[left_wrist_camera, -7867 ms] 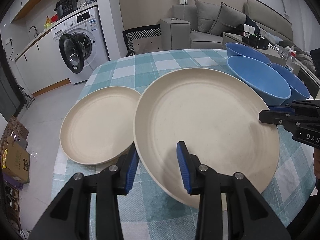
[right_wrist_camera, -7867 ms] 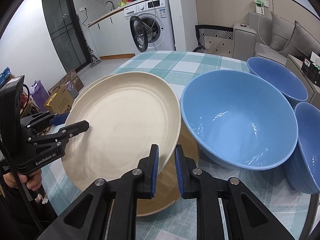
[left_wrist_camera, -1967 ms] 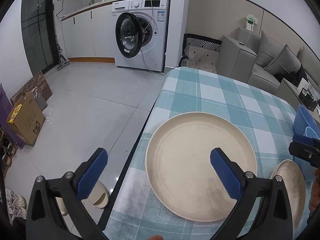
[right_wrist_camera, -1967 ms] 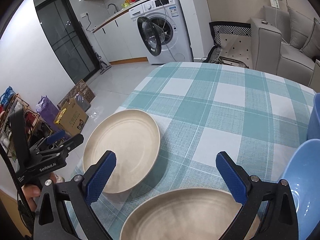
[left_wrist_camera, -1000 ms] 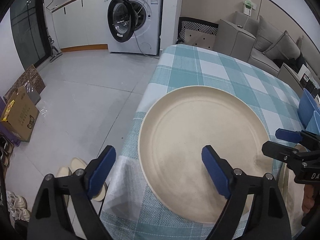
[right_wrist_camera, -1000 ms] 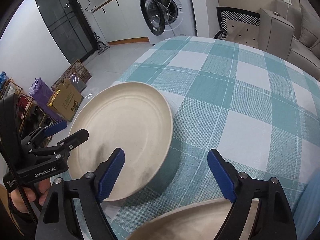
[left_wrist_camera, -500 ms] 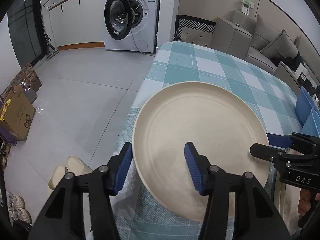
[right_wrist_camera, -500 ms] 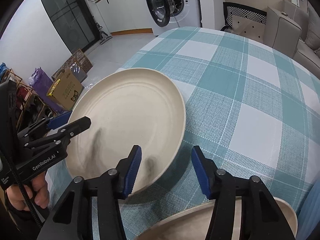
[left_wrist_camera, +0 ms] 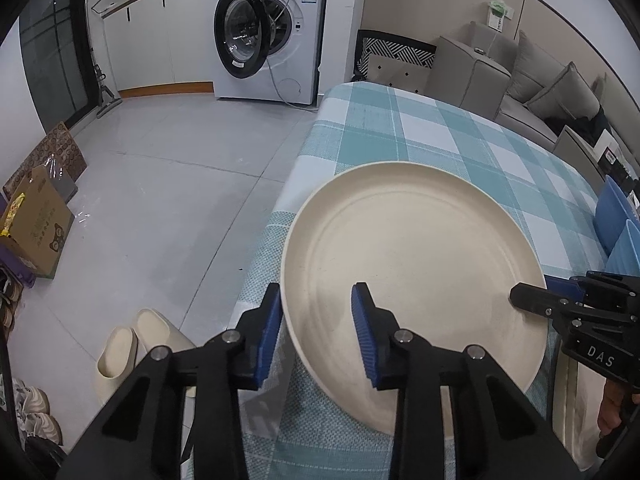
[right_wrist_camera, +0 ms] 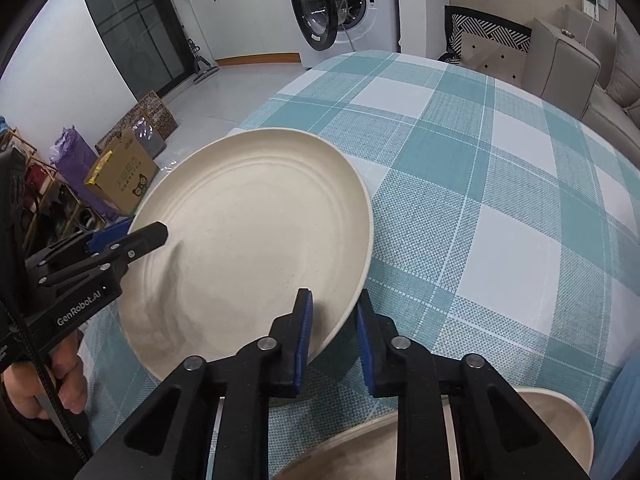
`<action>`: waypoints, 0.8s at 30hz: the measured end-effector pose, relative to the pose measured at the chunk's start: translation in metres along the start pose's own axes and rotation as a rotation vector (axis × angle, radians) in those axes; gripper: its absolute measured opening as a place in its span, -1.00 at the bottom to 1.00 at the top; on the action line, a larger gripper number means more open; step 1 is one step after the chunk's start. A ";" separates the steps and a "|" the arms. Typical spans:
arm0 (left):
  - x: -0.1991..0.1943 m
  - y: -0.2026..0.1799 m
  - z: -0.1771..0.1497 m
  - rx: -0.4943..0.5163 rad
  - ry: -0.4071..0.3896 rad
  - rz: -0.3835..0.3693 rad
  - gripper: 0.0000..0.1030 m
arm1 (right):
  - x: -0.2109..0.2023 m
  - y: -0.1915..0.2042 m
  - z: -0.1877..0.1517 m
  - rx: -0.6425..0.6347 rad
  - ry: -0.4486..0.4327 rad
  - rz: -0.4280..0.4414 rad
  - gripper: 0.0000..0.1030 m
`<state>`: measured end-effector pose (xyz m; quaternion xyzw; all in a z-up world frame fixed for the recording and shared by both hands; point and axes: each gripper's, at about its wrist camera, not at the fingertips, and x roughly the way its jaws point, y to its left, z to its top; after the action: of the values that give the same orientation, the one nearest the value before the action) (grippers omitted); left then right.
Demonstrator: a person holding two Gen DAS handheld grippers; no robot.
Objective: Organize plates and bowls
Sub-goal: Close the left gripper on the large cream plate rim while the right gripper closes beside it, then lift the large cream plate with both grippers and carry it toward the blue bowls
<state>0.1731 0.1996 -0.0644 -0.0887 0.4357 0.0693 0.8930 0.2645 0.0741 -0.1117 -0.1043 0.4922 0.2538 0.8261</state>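
A: Plate point(left_wrist_camera: 416, 264) sits at the table corner, near edge over the checked cloth point(left_wrist_camera: 460, 140). Left gripper point(left_wrist_camera: 316, 332) straddles its rim, one pad outside, one on the inner face. Jaws have just been closing, now narrow. The pads look pressed on the rim.

B: Right gripper point(right_wrist_camera: 332, 336) is the same on the opposite rim. Jaws have just closed in, rim between the pads point(right_wrist_camera: 304, 328), gap very small. I read it as clamped on the plate point(right_wrist_camera: 248, 248).

A: Surroundings on my side: open floor to the left, slippers point(left_wrist_camera: 132, 344) right by the table edge, cardboard box point(left_wrist_camera: 36, 228) further out. Washer point(left_wrist_camera: 268, 32) with door open at the back. Sofa point(left_wrist_camera: 532, 76) beyond the far table edge.

B: Anything in the way?

A: Blue bowls point(left_wrist_camera: 618, 228) at the right edge, apart from the plate. Your gripper point(left_wrist_camera: 560, 304) reaches over the rim on the right. Far half of the cloth is free.

B: My view adds a second plate point(right_wrist_camera: 552, 424) under my gripper, just beside the clamped one, mostly hidden by the gripper body. Blue edge at bottom right, likely a bowl, too cropped to say.

A: I only get a sliver of that second plate at the right edge.

B: I also see the left gripper point(right_wrist_camera: 132, 240) side on, with the hand point(right_wrist_camera: 60, 380) on its handle. Box and purple bag point(right_wrist_camera: 76, 160) on the floor behind it.
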 end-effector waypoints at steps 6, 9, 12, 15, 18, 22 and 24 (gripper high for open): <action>-0.001 -0.001 -0.001 0.011 -0.006 0.006 -0.42 | -0.002 0.000 -0.002 -0.004 -0.006 -0.017 -0.61; -0.002 -0.003 -0.001 0.019 -0.010 0.009 -0.42 | -0.003 0.001 -0.003 -0.008 -0.014 -0.027 -0.61; -0.004 -0.004 -0.001 0.021 -0.013 0.007 -0.42 | -0.006 0.002 -0.003 -0.012 -0.021 -0.032 -0.61; -0.007 -0.004 -0.001 0.021 -0.022 0.006 -0.42 | -0.011 0.003 -0.003 -0.013 -0.027 -0.034 -0.61; -0.011 -0.005 0.000 0.021 -0.028 0.006 -0.42 | -0.015 0.004 -0.003 -0.016 -0.035 -0.039 -0.61; -0.017 -0.006 0.001 0.017 -0.040 0.001 -0.42 | -0.021 0.004 -0.002 -0.017 -0.045 -0.041 -0.61; -0.019 -0.007 0.002 0.022 -0.045 0.001 -0.42 | -0.024 0.003 -0.002 -0.016 -0.050 -0.041 -0.61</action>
<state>0.1643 0.1921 -0.0471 -0.0772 0.4161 0.0670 0.9036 0.2520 0.0688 -0.0917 -0.1146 0.4672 0.2431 0.8423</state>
